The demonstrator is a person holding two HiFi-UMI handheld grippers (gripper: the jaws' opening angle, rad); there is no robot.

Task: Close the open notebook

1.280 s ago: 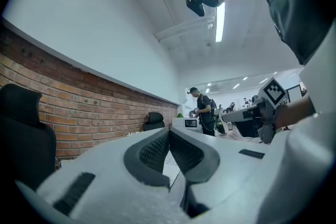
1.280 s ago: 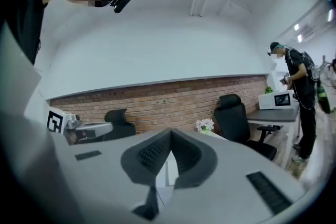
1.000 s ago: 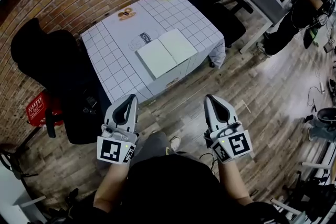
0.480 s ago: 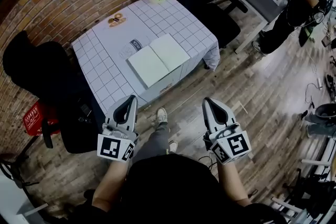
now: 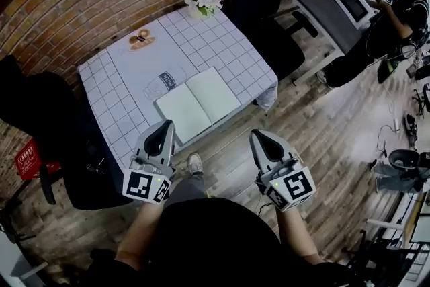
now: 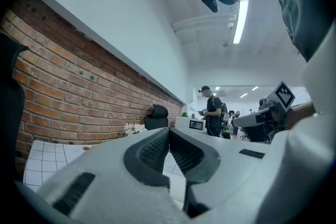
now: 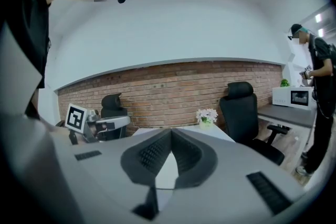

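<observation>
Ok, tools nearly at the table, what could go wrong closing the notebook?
Both the left tool and right tool are shut and empty, so a cover may get shoved, not lifted. The notebook lies by the near edge of the checked tablecloth; a push might slide it off. The milk container beside the left page could be knocked.
</observation>
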